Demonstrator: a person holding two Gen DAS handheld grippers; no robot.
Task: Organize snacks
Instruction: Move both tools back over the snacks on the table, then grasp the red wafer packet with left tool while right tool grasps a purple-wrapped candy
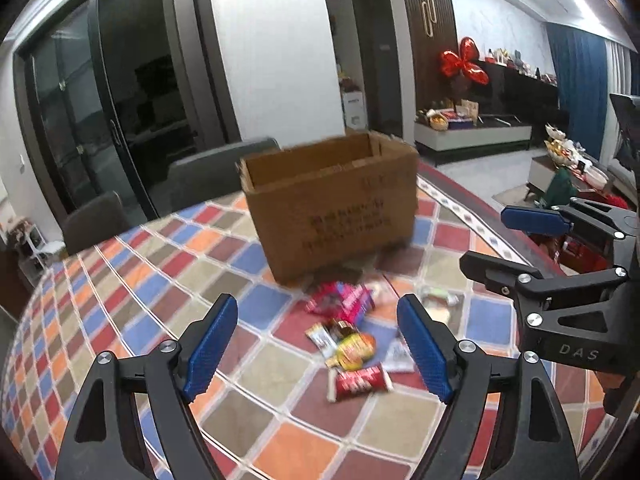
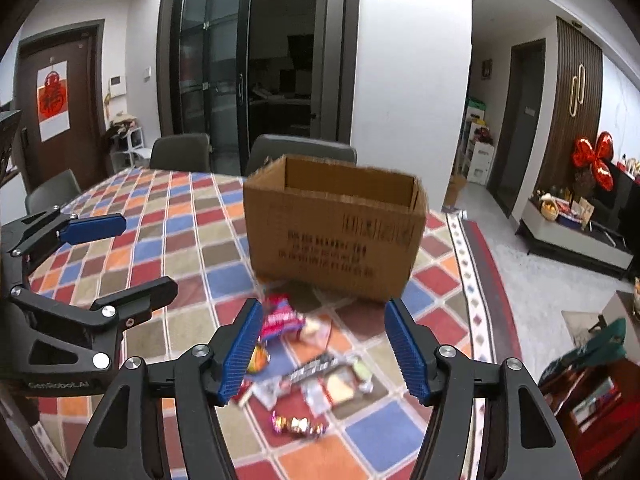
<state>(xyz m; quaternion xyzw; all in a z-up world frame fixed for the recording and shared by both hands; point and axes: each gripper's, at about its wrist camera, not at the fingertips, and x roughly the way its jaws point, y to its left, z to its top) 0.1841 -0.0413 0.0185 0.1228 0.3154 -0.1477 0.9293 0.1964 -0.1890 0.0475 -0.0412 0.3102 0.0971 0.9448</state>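
The open-topped brown cardboard box [image 1: 332, 204] with dark printed text on its side stands upright on the table covered with a multicoloured diamond-patterned cloth [image 1: 152, 264]; all positions below are given relative to this box.

Snacks — a loose pile of small wrapped packets [image 1: 348, 340] lies on the cloth just in front of the box, none inside it as far as the views show. Nearest the box is a pink-and-red foil packet [image 1: 340, 300]. Further from the box are a yellow-orange wrapper [image 1: 354, 350] and a dark red bar wrapper [image 1: 362, 382]. In the right wrist view, pale clear-wrapped pieces [image 2: 340, 384] and a shiny purple-gold twisted candy [image 2: 298, 426] lie at the pile's near edge. Motion blur prevents reading any labels.

Left gripper [image 1: 318, 350]: black frame, 2 blue ribbed pads, fingers spread wide, holding nothing, above the pile on the side away from the box.

Right gripper [image 2: 320, 350]: same build, fingers likewise spread wide and empty — above the pile, in front of the box.

3 grey chairs [image 2: 180, 152] stand beyond the box at the table's far edge.
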